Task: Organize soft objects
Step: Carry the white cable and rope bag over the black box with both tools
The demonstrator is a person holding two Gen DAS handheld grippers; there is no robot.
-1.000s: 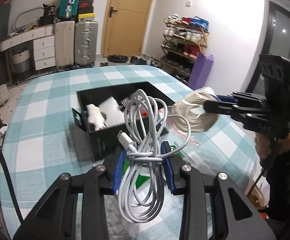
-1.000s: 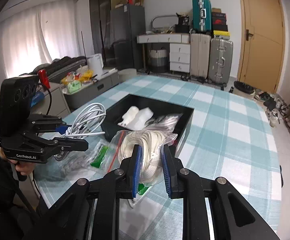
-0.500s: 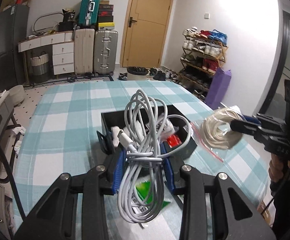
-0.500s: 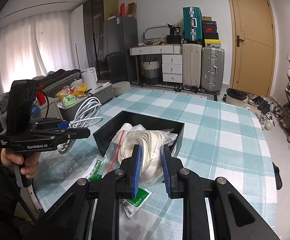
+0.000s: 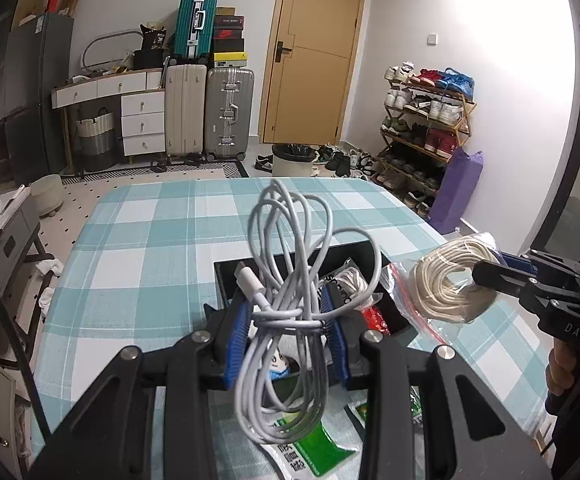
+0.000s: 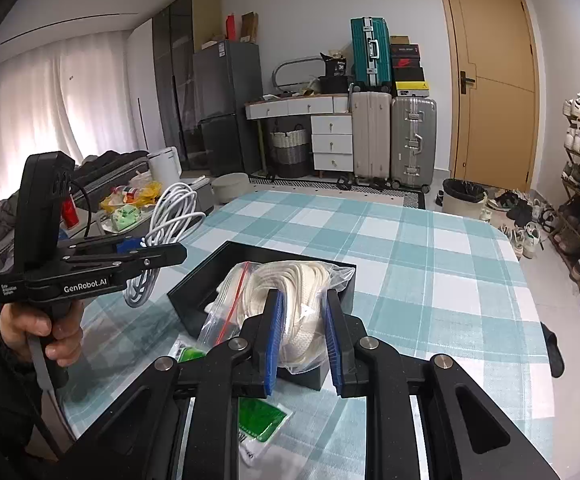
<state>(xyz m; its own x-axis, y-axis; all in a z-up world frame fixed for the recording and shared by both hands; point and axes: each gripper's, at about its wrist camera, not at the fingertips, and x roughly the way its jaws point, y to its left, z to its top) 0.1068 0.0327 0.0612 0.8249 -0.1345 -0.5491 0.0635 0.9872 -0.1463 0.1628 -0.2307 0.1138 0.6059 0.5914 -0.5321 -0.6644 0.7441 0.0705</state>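
My left gripper (image 5: 290, 316) is shut on a coiled white charging cable (image 5: 290, 280) and holds it up above the near end of the black box (image 5: 225, 280). It also shows in the right wrist view (image 6: 169, 258) with the cable (image 6: 169, 216). My right gripper (image 6: 300, 320) is shut on a clear zip bag of coiled cream rope (image 6: 298, 292), held above the black box (image 6: 197, 280). In the left wrist view the right gripper (image 5: 486, 276) holds the rope bag (image 5: 446, 280) to the right of the box.
The checked teal tablecloth (image 5: 149, 248) covers the table. Green-and-white packets (image 5: 310, 452) lie on it under my grippers, also seen in the right wrist view (image 6: 261, 420). The box holds white items and a red packet (image 5: 376, 316). Suitcases, drawers and a shoe rack stand beyond.
Both grippers have risen and pulled back from the box, still holding the cable and the rope bag; the box now sits lower and farther under them.
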